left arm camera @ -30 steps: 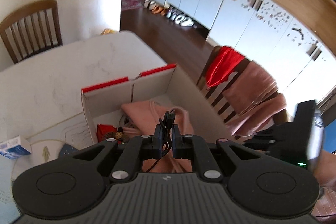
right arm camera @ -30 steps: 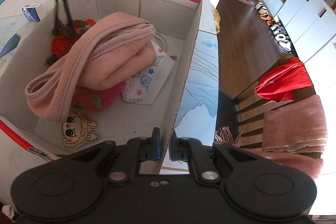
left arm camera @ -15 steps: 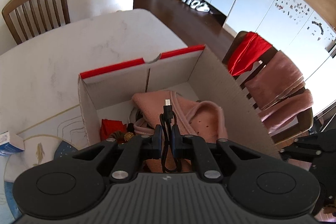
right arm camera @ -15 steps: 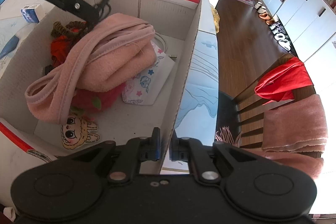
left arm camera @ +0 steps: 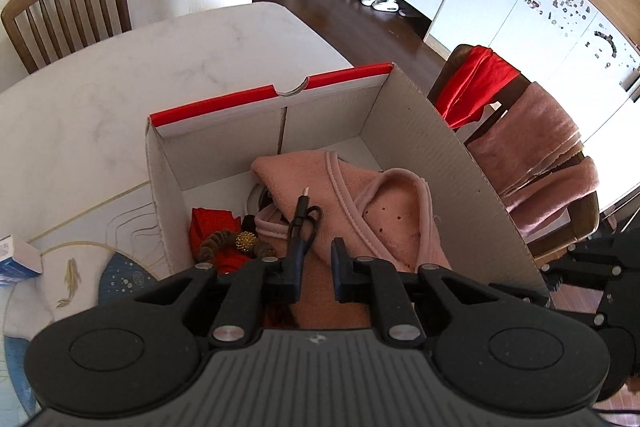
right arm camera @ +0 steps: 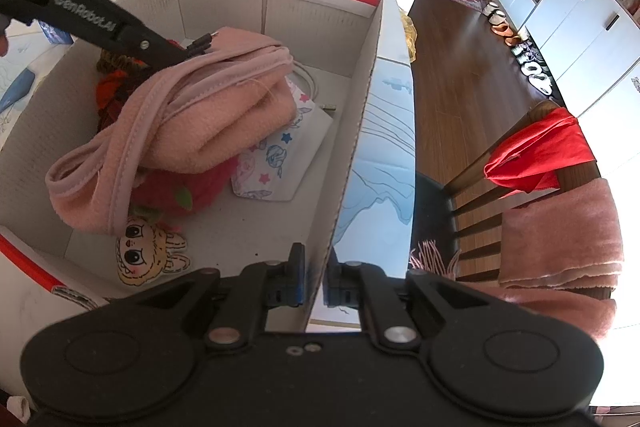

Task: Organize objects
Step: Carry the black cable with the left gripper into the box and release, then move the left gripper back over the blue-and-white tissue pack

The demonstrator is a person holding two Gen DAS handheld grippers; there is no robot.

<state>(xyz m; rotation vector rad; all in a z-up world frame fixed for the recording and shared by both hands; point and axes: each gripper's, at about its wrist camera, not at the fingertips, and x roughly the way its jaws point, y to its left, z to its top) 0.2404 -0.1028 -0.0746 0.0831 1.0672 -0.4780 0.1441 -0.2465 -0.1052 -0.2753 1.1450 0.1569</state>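
An open cardboard box [left arm camera: 272,95] with a red rim stands on the table. Inside lie a folded pink cloth [left arm camera: 380,211], red fabric [left arm camera: 208,227] and a brown hair tie [left arm camera: 218,241]. My left gripper [left arm camera: 316,267] hangs low over the cloth and its jaws are opening. A black cable [left arm camera: 302,223] leans on the left finger, and a gap shows to the right pad. In the right wrist view the cable [right arm camera: 202,39] rests on the pink cloth [right arm camera: 208,115]. My right gripper [right arm camera: 314,279] is shut on the box's near wall [right arm camera: 360,107].
A star-print pouch [right arm camera: 276,163], a red plush [right arm camera: 176,191] and a cartoon figure [right arm camera: 148,259] lie on the box floor. A chair draped with red and pink cloths [left arm camera: 540,147] stands right of the table. A small blue-and-white carton [left arm camera: 16,259] sits left of the box.
My left gripper sank toward the pink cloth with the cable pinched, then its jaws parted and the cable now leans on one finger. My right gripper stayed put.
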